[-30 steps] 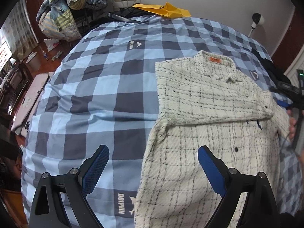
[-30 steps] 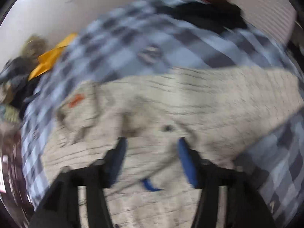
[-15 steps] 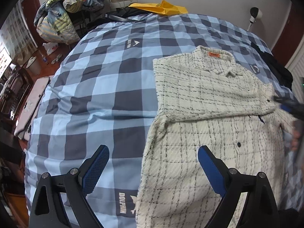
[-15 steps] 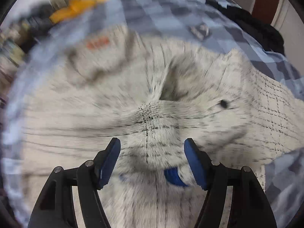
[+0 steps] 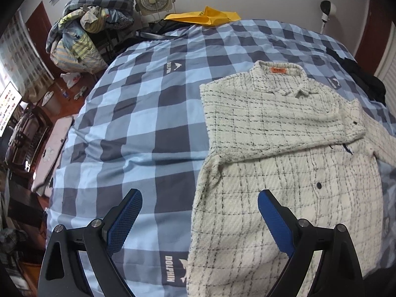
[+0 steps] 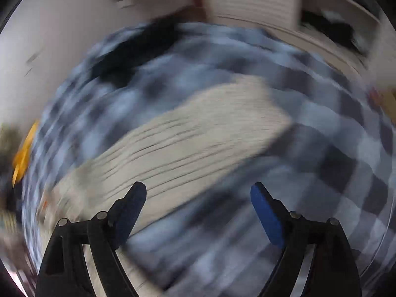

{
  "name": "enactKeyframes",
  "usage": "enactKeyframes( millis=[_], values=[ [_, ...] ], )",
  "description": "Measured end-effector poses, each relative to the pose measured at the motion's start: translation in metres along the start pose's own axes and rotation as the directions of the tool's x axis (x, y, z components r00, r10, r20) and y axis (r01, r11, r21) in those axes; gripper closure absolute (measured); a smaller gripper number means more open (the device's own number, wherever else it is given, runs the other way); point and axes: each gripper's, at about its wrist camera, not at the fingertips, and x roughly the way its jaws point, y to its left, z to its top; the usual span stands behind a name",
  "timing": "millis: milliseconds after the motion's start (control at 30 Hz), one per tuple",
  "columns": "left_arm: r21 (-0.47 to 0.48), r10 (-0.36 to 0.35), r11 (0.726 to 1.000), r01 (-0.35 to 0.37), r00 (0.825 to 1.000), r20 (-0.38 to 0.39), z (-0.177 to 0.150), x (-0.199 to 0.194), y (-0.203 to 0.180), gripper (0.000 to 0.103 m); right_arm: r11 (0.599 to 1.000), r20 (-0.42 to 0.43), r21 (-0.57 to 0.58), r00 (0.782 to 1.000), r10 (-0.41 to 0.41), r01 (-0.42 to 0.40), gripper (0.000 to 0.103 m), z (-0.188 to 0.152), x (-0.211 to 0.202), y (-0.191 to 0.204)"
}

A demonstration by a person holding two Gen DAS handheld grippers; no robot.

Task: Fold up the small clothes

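A cream shirt with a black check (image 5: 279,148) lies on the blue plaid bedspread (image 5: 138,113), collar with an orange label (image 5: 278,70) at the far end. One sleeve is folded across its chest. My left gripper (image 5: 198,217) is open and empty, hovering above the shirt's near left edge. In the blurred right wrist view my right gripper (image 6: 198,205) is open and empty above the shirt's outstretched sleeve (image 6: 188,138) and the bedspread (image 6: 334,173).
A pile of bedding and clothes (image 5: 84,32) and a fan (image 5: 153,0) stand beyond the bed's far left corner. A yellow item (image 5: 205,16) lies at the far edge. Dark clothes (image 5: 363,79) lie at the bed's right. Floor clutter is at the left.
My right gripper has left the folded sleeve, opened wider and swung away to the right; it no longer shows in the left wrist view. The left gripper has barely moved.
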Motion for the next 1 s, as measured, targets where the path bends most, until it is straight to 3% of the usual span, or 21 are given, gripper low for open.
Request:
enactKeyframes(
  millis=[100, 267, 400, 500, 533, 667, 767, 867, 1000],
  values=[
    [0.005, -0.021, 1.0, 0.021, 1.0, 0.004, 0.002, -0.003, -0.003, 0.008, 0.997, -0.021, 0.057, 0.998, -0.052, 0.053, 0.019, 0.025, 0.032, -0.028],
    [0.057, 0.065, 0.996, -0.067, 0.997, 0.038, 0.007, -0.003, -0.014, 0.007, 0.994, -0.087, 0.092, 0.995, -0.056, 0.064, 0.02, 0.05, 0.073, -0.047],
    [0.039, 0.057, 0.998, -0.058, 0.998, 0.034, 0.012, -0.003, -0.013, 0.008, 0.994, -0.037, 0.1, 0.998, -0.044, 0.047, 0.022, 0.058, 0.082, -0.037],
    [0.024, 0.053, 0.998, -0.055, 0.997, 0.047, 0.012, -0.006, -0.01, 0.008, 0.995, -0.004, 0.071, 0.998, -0.066, 0.066, 0.068, 0.059, 0.08, -0.02],
    [0.019, 0.058, 0.998, -0.059, 0.997, 0.055, 0.012, -0.008, -0.008, 0.008, 0.997, 0.0, 0.048, 0.998, -0.067, 0.067, 0.098, 0.06, 0.079, -0.015],
    [-0.017, 0.057, 0.998, -0.056, 0.996, 0.066, 0.01, -0.013, 0.004, 0.008, 0.99, 0.075, -0.075, 0.991, -0.112, 0.117, 0.099, 0.051, 0.041, 0.011],
    [-0.058, 0.035, 0.998, -0.032, 0.997, 0.064, 0.009, -0.015, 0.016, 0.008, 0.989, 0.163, -0.1, 0.982, -0.095, 0.112, 0.099, 0.051, -0.004, 0.027],
    [-0.098, 0.013, 0.995, -0.006, 0.997, 0.071, 0.008, -0.019, 0.026, 0.008, 0.988, 0.232, -0.149, 0.973, -0.011, 0.047, 0.099, 0.051, -0.061, 0.053],
    [-0.129, 0.006, 0.992, 0.004, 0.997, 0.076, 0.006, -0.019, 0.035, 0.008, 0.953, 0.3, -0.293, 0.94, 0.164, -0.073, 0.099, 0.03, -0.139, 0.122]
  ],
)
